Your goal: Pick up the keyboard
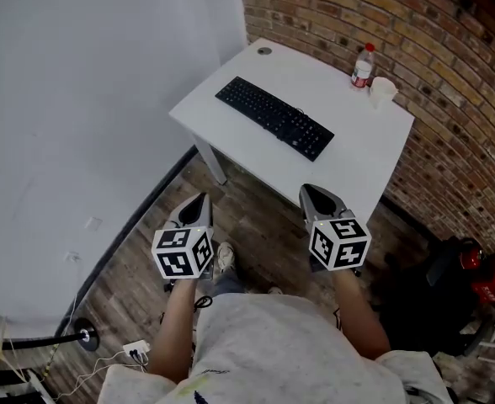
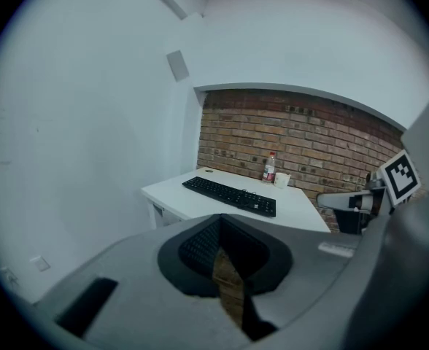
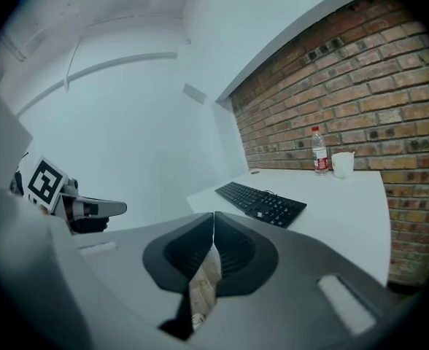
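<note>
A black keyboard (image 1: 274, 117) lies diagonally on the white desk (image 1: 231, 120); it also shows in the left gripper view as the keyboard (image 2: 229, 195) and in the right gripper view as the keyboard (image 3: 260, 202). My left gripper (image 1: 201, 199) hangs over the wooden floor short of the desk's near edge, jaws shut with nothing between them. My right gripper (image 1: 316, 192) is level with it near the desk's front edge, also shut and empty. Both point toward the desk. Neither touches the keyboard.
A plastic bottle (image 1: 363, 65) with a red label and a white cup (image 1: 383, 91) stand at the desk's far right corner. A brick wall (image 1: 449, 99) runs behind and right of the desk, a white wall (image 1: 71, 99) to the left. A dark bag (image 1: 449, 276) sits on the floor at right.
</note>
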The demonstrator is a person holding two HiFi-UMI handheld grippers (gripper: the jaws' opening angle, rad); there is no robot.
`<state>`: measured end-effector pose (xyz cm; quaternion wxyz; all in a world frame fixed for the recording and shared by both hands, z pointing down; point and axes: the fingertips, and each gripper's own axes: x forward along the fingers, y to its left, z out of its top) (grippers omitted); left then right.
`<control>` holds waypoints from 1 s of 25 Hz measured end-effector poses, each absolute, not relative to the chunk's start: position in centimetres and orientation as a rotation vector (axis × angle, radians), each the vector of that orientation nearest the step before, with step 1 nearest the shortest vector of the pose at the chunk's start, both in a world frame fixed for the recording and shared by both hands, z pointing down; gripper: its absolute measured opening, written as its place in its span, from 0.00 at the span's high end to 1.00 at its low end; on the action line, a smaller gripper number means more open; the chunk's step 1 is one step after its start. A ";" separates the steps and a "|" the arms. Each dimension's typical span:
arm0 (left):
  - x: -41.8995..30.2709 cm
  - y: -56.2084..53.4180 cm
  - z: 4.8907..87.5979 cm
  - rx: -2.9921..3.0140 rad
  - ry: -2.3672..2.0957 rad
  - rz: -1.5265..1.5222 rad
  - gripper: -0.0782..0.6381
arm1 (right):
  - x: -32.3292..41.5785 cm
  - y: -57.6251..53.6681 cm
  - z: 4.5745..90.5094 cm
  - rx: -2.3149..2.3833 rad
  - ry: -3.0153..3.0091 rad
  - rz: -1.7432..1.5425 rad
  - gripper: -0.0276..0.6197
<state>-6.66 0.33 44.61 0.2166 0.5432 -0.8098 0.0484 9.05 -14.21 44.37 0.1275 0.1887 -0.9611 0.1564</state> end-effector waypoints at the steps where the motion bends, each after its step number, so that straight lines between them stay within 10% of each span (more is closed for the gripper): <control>1: -7.1 0.0 44.8 1.510 -2.238 0.136 0.90 | 8.8 -14.6 44.6 0.559 -2.792 0.458 0.95; 25: -26.0 -13.8 46.1 1.871 -1.874 0.196 0.90 | -4.1 -21.8 45.2 1.133 -2.583 0.547 0.95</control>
